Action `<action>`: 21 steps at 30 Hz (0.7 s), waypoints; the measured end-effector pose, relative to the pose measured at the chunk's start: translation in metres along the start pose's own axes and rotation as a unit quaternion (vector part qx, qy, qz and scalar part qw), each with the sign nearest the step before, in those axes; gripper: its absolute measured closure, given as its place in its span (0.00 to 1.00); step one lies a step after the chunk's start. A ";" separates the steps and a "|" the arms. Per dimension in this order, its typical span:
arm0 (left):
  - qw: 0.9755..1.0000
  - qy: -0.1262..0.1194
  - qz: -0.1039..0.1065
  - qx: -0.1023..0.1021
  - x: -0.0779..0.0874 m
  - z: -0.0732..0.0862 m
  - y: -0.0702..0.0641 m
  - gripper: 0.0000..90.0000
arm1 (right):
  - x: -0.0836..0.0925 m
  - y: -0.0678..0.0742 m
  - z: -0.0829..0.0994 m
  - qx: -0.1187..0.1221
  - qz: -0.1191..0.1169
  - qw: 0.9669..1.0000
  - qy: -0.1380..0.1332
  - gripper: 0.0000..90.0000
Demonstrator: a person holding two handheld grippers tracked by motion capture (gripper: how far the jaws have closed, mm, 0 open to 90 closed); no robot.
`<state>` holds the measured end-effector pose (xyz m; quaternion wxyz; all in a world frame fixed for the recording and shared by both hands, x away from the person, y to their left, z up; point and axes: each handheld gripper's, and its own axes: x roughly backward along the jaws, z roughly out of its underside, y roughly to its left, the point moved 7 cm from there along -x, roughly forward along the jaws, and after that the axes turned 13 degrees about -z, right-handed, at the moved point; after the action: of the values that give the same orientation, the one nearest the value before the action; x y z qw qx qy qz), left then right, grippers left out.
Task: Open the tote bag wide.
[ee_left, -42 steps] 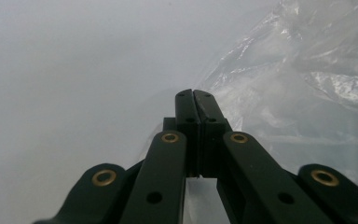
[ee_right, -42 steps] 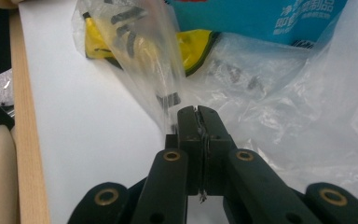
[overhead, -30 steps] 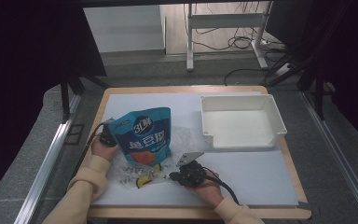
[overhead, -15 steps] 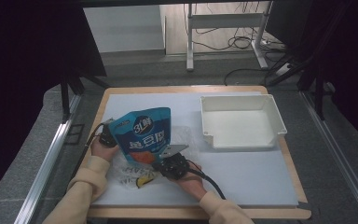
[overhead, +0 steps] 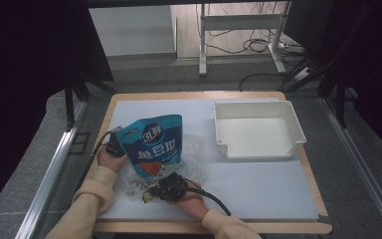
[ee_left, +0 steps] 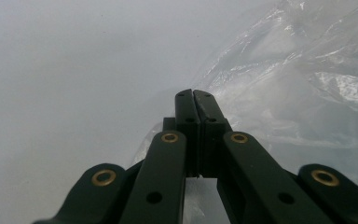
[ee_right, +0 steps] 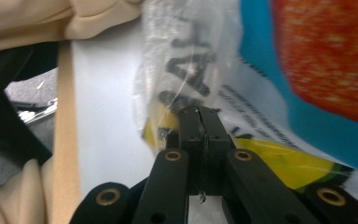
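Lying inside clear plastic bag (overhead: 189, 154), blue pouch (overhead: 154, 144); white tray (overhead: 293, 127) bare.

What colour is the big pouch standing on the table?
Blue pouch, with an orange-red patch; clearest in the high view.

A wooden table (overhead: 298, 94) is carrying a white mat (overhead: 258, 189) covering most of its top. A white tray (overhead: 256, 130) is sitting on the mat at right. A clear plastic bag (overhead: 191, 154) and blue pouch (overhead: 154, 144) are lying at left.
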<state>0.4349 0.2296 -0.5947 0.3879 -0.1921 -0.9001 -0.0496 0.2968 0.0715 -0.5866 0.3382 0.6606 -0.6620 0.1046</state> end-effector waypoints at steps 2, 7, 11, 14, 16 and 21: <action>1.000 0.001 -0.001 0.000 0.000 0.000 0.000 0.99 | -0.001 0.004 0.002 0.000 -0.007 1.000 0.005 0.99; 1.000 0.000 -0.001 0.003 -0.001 0.000 0.000 1.00 | -0.002 0.009 0.009 0.005 -0.015 1.000 0.017 0.99; 1.000 -0.002 -0.001 0.004 -0.002 -0.001 0.000 1.00 | -0.003 0.012 0.010 0.009 -0.017 1.000 0.023 0.99; 1.000 -0.003 -0.002 0.005 -0.003 -0.001 0.001 1.00 | -0.004 0.016 0.011 0.016 -0.024 0.999 0.026 0.99; 1.000 -0.003 -0.002 0.005 -0.003 -0.001 0.001 1.00 | -0.004 0.016 0.011 0.018 -0.025 0.999 0.028 0.99; 1.000 -0.005 -0.001 0.008 -0.002 -0.001 0.001 0.99 | -0.003 0.014 0.011 0.010 -0.025 0.999 0.023 0.99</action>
<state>0.4369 0.2293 -0.5949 0.3844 -0.1881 -0.9028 -0.0419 0.2798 0.0688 -0.5921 0.3493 0.6775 -0.6365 0.1176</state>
